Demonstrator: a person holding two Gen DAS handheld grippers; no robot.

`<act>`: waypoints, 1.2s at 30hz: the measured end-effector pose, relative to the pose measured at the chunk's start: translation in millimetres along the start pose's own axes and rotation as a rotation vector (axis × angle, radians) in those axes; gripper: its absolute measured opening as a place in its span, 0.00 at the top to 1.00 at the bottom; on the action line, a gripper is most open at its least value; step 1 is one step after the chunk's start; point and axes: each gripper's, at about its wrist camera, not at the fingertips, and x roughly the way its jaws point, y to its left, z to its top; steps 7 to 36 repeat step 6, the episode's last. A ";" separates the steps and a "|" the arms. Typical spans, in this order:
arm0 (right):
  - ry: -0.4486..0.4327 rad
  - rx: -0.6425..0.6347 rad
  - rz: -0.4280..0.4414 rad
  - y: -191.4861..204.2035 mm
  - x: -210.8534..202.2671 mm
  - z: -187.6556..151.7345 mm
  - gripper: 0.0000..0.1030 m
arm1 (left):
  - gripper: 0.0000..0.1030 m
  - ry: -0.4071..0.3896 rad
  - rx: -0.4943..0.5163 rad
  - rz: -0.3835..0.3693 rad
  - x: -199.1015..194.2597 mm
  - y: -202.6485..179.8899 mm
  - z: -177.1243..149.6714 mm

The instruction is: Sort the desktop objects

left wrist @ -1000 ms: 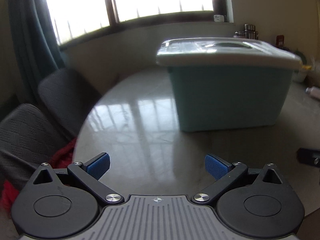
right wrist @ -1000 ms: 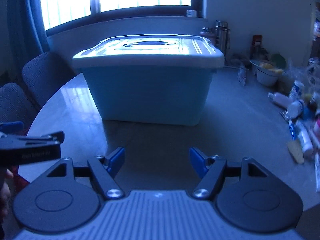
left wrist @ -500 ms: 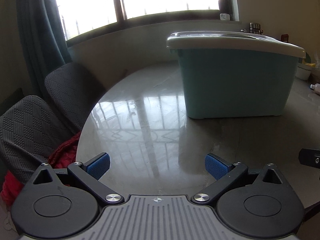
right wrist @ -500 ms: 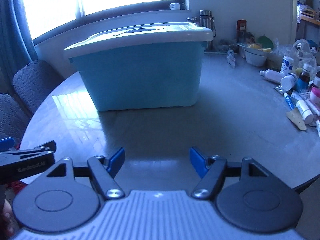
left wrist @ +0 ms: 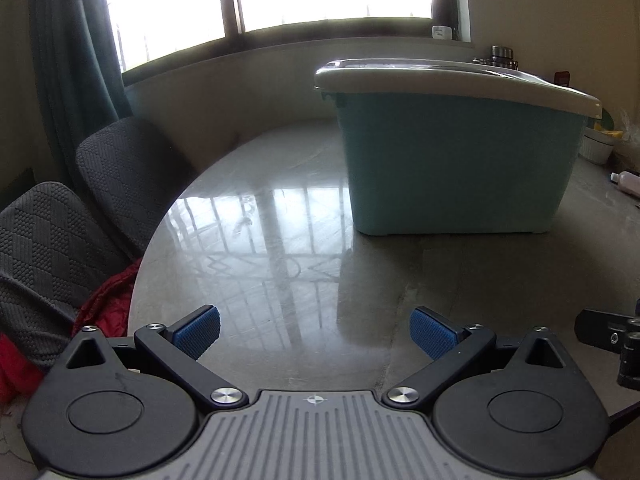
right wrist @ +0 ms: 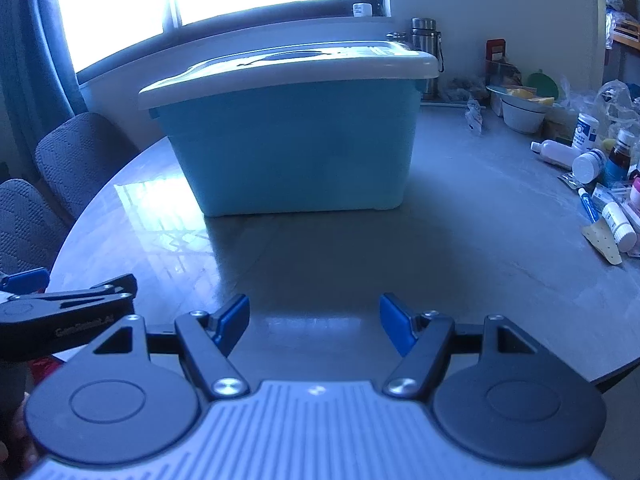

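A teal storage box with a pale lid shut on it stands in the middle of the round stone table. Both grippers hover over the table's near edge, well short of the box. My left gripper is open, nothing between its blue pads. My right gripper is open too and holds nothing. Several small bottles and tubes lie in a heap at the table's right side. The left gripper's side shows at the left of the right wrist view.
Two grey padded chairs stand at the table's left, with a red cloth below them. A white bowl, steel flasks and bags crowd the far right. A window with a dark curtain is behind.
Both views have dropped lower toward the table, so the box's lid top is now seen edge-on. Both grippers stay as open as before.
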 end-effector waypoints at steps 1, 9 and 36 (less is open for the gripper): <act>0.000 -0.002 0.001 0.0 -0.1 0.0 0.31 | 0.00 0.001 0.003 0.000 -0.2 -0.7 -0.1; 0.005 0.003 0.007 -1.4 0.5 0.0 0.31 | 0.00 -0.011 0.012 -0.001 -2.9 -2.8 -0.2; 0.005 0.003 0.007 -1.4 0.5 0.0 0.31 | 0.00 -0.011 0.012 -0.001 -2.9 -2.8 -0.2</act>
